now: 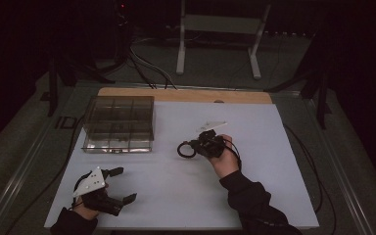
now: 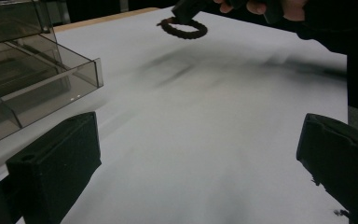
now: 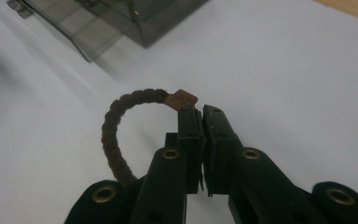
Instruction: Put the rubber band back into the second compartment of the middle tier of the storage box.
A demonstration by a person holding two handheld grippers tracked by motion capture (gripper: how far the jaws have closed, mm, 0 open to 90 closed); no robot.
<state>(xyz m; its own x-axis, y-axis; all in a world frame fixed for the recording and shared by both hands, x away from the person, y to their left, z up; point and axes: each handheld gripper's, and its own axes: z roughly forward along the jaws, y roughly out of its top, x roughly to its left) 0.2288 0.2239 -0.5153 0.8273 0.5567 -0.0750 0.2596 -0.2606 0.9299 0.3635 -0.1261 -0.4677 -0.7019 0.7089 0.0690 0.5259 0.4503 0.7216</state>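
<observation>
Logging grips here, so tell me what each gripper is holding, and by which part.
The right gripper is shut on the braided ring, pinching it beside its small brown tag. The left gripper is open and holds nothing.

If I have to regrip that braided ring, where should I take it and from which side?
Take the braided ring on its cord beside the small brown tag, where the right hand-held gripper is shut on it now. The cord is thin and the loop is open, so one jaw can pass inside it. Come from the side away from the clear box, probably across the cord.
</observation>
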